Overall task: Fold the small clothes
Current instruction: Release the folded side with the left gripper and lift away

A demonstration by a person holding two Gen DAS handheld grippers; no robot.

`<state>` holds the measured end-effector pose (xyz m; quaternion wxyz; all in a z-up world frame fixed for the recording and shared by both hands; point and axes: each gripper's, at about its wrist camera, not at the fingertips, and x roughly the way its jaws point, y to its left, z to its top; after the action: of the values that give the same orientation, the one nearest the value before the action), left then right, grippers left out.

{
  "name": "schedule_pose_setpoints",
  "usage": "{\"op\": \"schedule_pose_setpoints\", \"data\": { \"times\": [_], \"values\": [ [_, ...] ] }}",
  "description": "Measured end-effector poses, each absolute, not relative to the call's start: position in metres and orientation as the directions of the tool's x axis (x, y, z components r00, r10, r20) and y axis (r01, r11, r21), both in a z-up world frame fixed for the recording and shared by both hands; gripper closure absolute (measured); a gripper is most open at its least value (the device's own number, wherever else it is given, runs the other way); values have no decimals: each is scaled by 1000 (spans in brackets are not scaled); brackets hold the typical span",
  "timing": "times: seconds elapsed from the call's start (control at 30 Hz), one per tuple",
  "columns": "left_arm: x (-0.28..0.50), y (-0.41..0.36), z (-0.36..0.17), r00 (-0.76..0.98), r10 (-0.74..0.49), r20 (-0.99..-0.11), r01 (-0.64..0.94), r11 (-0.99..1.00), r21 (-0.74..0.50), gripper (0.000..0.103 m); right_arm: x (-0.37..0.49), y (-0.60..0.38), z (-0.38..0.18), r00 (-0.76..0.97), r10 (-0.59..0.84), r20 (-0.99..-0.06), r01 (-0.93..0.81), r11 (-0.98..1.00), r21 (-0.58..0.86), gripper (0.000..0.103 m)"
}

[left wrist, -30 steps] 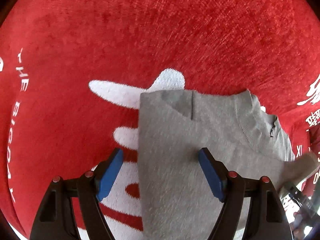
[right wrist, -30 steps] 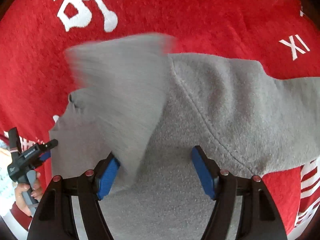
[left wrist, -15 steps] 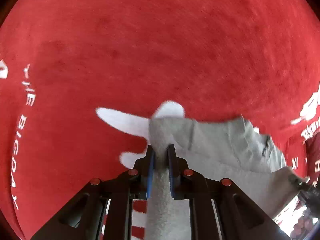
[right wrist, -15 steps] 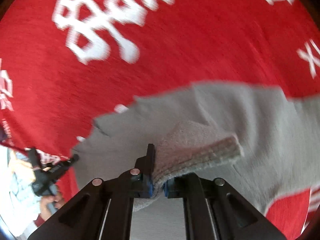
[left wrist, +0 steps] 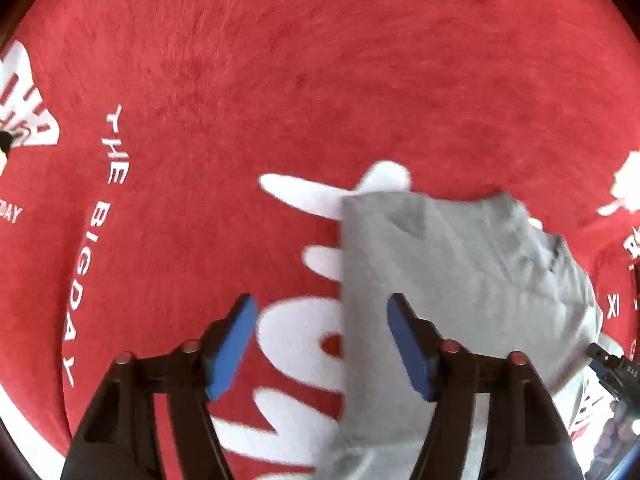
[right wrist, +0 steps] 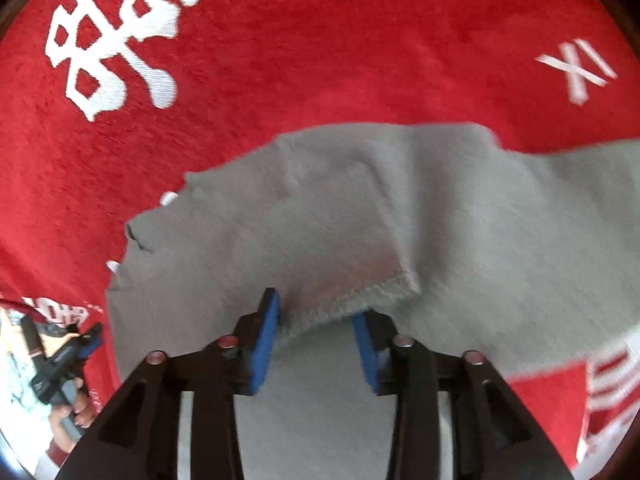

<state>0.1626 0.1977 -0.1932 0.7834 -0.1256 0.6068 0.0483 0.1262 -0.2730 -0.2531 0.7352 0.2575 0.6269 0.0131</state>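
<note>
A small grey knit garment lies on a red cloth. In the left wrist view its folded straight edge runs down between my fingers. My left gripper is open above that edge, holding nothing. In the right wrist view the garment has a sleeve flap folded over its body, the cuff edge lying between the blue pads. My right gripper is open around the cuff edge, not clamping it.
The red cloth with white lettering covers the whole surface. The other gripper shows at the right edge of the left wrist view, and at the lower left of the right wrist view, held by a hand.
Both grippers were shut on the garment half a second ago; both have opened now. The fabric has dropped flat onto the garment, with the sleeve flap folded over.
</note>
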Motion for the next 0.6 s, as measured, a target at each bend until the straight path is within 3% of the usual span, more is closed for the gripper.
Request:
{"op": "schedule_pose_setpoints", "data": {
  "times": [0.33, 0.6],
  "values": [
    [117, 86, -195, 164, -91, -982, 4, 996, -91, 34, 57, -291, -241, 169, 350, -921, 338, 857, 388, 53],
    [98, 36, -190, 138, -135, -981, 51, 990, -129, 34, 17, -285, -237, 122, 367, -922, 325, 863, 387, 51]
  ]
}}
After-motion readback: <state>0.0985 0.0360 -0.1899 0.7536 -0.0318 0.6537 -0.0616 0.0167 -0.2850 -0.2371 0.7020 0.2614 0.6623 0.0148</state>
